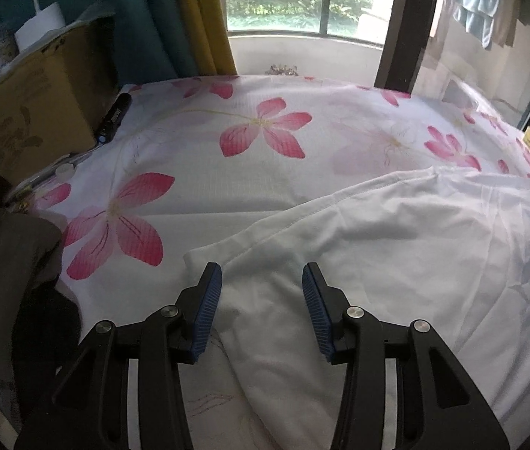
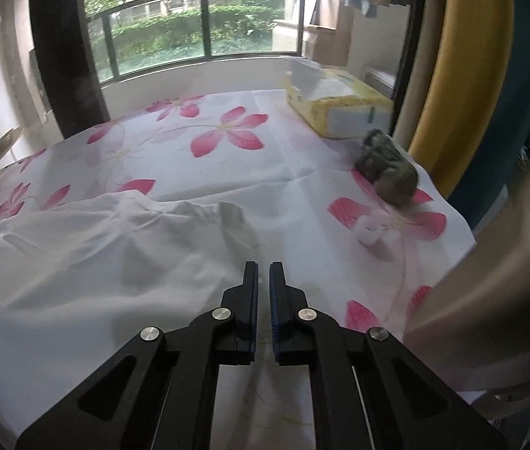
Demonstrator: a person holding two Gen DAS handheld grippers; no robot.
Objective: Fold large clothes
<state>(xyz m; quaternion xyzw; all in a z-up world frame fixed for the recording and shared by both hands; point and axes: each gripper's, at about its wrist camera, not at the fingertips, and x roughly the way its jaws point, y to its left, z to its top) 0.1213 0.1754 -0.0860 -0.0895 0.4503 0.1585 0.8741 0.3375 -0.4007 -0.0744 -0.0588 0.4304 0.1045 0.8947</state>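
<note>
Down on the flower-print bedsheet (image 1: 265,172) lies the white garment (image 1: 396,240), crumpled and spread across the lower right of the left wrist view, its stitched hem running diagonally up toward the right. The left gripper (image 1: 261,281) hangs over the garment's near left corner with its blue-padded fingers (image 1: 206,311) standing well apart, cloth lying beneath the gap but nothing pinched. Over to the right wrist view: the same white garment (image 2: 88,262) fills the lower left, with a folded-over flap near the frame's centre, and the right gripper (image 2: 263,277) has its fingers drawn nearly together, only a thin slit between the pads; it sits at the garment's right edge, but whether any cloth is caught in that slit I cannot tell. Only the left camera shows the cardboard box (image 1: 36,112) at upper left, the dark tube-shaped item (image 1: 114,118) lying beside it, and the teal and yellow curtains (image 1: 186,15). Only the right camera shows the yellow tissue pack (image 2: 336,108) at upper right, the grey-green bundle (image 2: 386,167) just below it, and a small white object (image 2: 370,230) on a pink flower.
</note>
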